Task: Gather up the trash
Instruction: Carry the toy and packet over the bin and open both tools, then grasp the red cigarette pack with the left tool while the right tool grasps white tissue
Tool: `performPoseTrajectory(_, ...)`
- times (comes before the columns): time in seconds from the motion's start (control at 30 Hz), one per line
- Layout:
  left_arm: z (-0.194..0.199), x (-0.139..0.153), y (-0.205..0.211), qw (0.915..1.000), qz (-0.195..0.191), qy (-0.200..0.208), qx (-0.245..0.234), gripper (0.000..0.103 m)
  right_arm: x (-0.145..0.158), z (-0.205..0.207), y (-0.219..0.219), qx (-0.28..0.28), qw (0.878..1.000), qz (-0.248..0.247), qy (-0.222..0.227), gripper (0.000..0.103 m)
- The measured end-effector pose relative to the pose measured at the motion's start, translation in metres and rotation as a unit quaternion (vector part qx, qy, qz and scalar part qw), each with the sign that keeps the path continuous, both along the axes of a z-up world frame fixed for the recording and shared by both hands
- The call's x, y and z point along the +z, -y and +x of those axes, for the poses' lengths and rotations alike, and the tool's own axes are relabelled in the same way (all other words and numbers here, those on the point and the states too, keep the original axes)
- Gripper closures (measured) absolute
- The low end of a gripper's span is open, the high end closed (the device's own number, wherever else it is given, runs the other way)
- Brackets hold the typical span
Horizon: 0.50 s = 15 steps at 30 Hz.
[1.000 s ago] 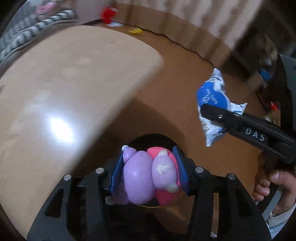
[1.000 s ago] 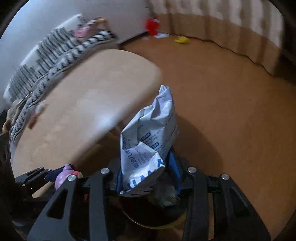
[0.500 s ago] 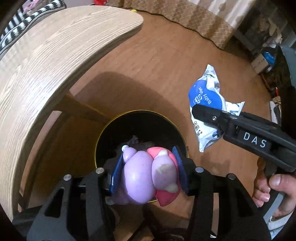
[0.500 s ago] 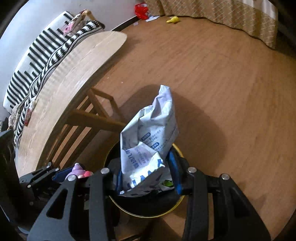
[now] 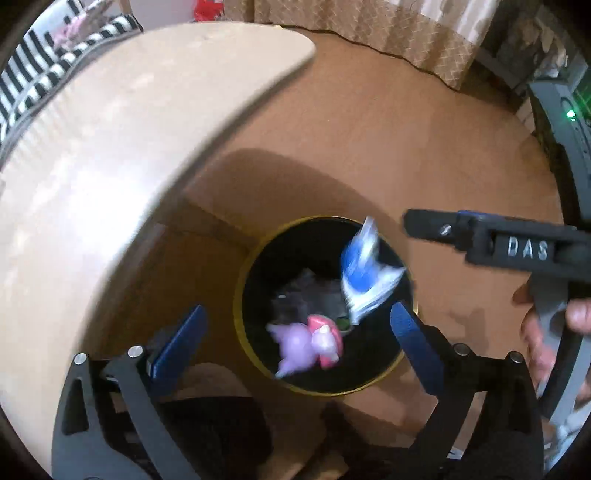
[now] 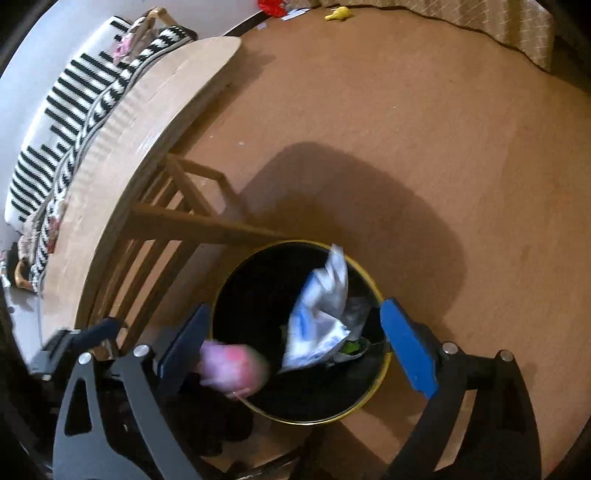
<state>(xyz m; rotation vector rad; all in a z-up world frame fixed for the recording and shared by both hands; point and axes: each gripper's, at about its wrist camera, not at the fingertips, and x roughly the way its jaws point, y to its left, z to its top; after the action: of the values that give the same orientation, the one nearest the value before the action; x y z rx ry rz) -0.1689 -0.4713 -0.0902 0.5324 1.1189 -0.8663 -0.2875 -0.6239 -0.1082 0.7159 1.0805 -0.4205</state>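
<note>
A black round bin with a gold rim (image 5: 243, 343) (image 6: 373, 391) stands on the floor beside the table. My left gripper (image 5: 295, 343) is open above it, and a purple and pink toy (image 5: 306, 343) (image 6: 232, 365) is falling, blurred, into the bin. My right gripper (image 6: 295, 347) is open too, and a white and blue wipes packet (image 6: 317, 321) (image 5: 365, 273) is dropping into the bin. The right gripper's side (image 5: 491, 243) shows in the left wrist view, right of the bin. Dark trash lies in the bin's bottom.
A light wooden table (image 5: 110, 155) (image 6: 147, 110) with slatted legs stands left of the bin. A striped sofa (image 6: 74, 103) is behind it. Brown carpet (image 6: 406, 129) spreads to the right, with a yellow item (image 6: 338, 13) and a red item (image 6: 271, 5) far off by the curtain.
Both grippers have opened over the bin. The toy has left the left gripper and the wipes packet has left the right gripper; both are falling into the bin.
</note>
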Motion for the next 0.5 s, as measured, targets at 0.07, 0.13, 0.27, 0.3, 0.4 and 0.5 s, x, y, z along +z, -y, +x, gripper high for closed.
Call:
performPoseTrajectory(0.07,0.015,0.023,-0.021,0.9992,-0.018,0.031,0.017,0.006,0.009,0.006,-0.003,-0.002,1.0,-0.022,0.003,0.01)
performPoseTrajectory(0.13,0.034,0.047,-0.05,0.9952,-0.038,0.068,0.06,0.006,0.022,0.021,-0.009,0.006,0.999,-0.047,0.015,0.009)
performPoseTrajectory(0.27,0.097,0.085,-0.131,0.9781,-0.064,0.097,0.173,0.006,0.051,0.072,-0.04,0.056,0.994,-0.078,0.054,0.007)
performPoseTrajectory(0.3,0.114,0.091,-0.153,0.9727,-0.065,0.101,0.199,0.006,0.057,0.087,-0.051,0.073,0.992,-0.083,0.063,0.007)
performPoseTrajectory(0.4,0.166,0.099,-0.22,0.9538,-0.05,0.112,0.274,0.006,0.077,0.149,-0.094,0.149,0.979,-0.104,0.087,0.007)
performPoseTrajectory(0.5,0.213,0.107,-0.28,0.94,-0.031,0.12,0.318,0.006,0.092,0.218,-0.144,0.238,0.958,-0.13,0.095,0.007)
